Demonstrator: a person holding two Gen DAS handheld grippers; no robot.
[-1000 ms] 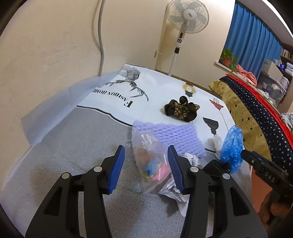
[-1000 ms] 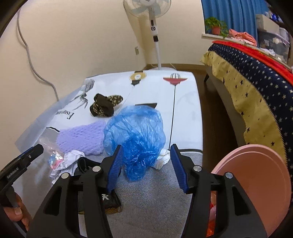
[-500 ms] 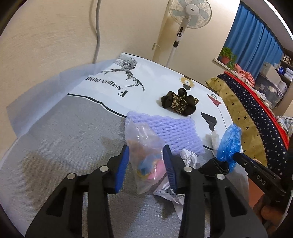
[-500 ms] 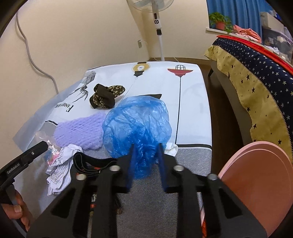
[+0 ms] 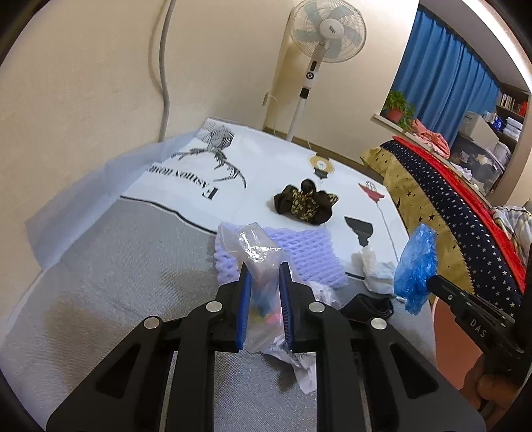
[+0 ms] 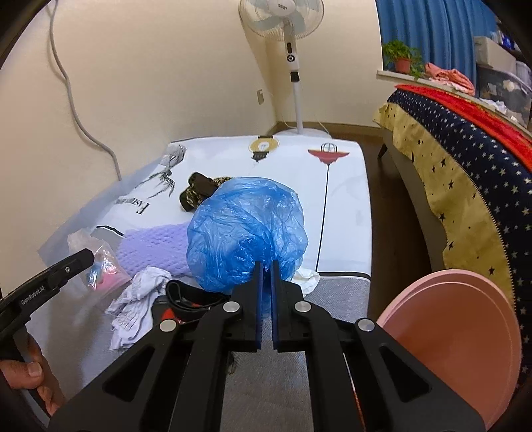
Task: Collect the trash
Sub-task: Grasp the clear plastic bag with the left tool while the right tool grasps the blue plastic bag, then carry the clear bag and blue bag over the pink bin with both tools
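- trash lies scattered on a low mat (image 5: 99, 266) whose near part is grey and far part is white with printed pictures.
- left gripper (image 5: 264, 292) has its blue-padded fingers (image 5: 245, 299) pinched narrow on a clear plastic bag (image 5: 257, 252) holding pink and blue bits; the bag sits near the middle of the mat, at the near edge of a purple foam net (image 5: 306, 252).
- right gripper (image 6: 265, 282) has its fingers nearly together, clamping the lower part of a crumpled blue plastic bag (image 6: 246, 229), which billows above the fingertips near the right edge of the mat.
- crumpled white paper (image 6: 133, 309) lies on the grey part, between the clear bag and a black strap (image 6: 189, 295).
- a wad of white tissue (image 5: 372, 266) rests near the mat's right edge, just beside the blue bag.
- a dark patterned cloth (image 5: 304, 204) sits on the white part, beyond the foam net.
- a pink bin (image 6: 459, 342) stands off the mat's right side, beside a star-patterned bed cover (image 6: 459, 172).
- a standing fan (image 6: 286, 30) is at the far end, by the wall.
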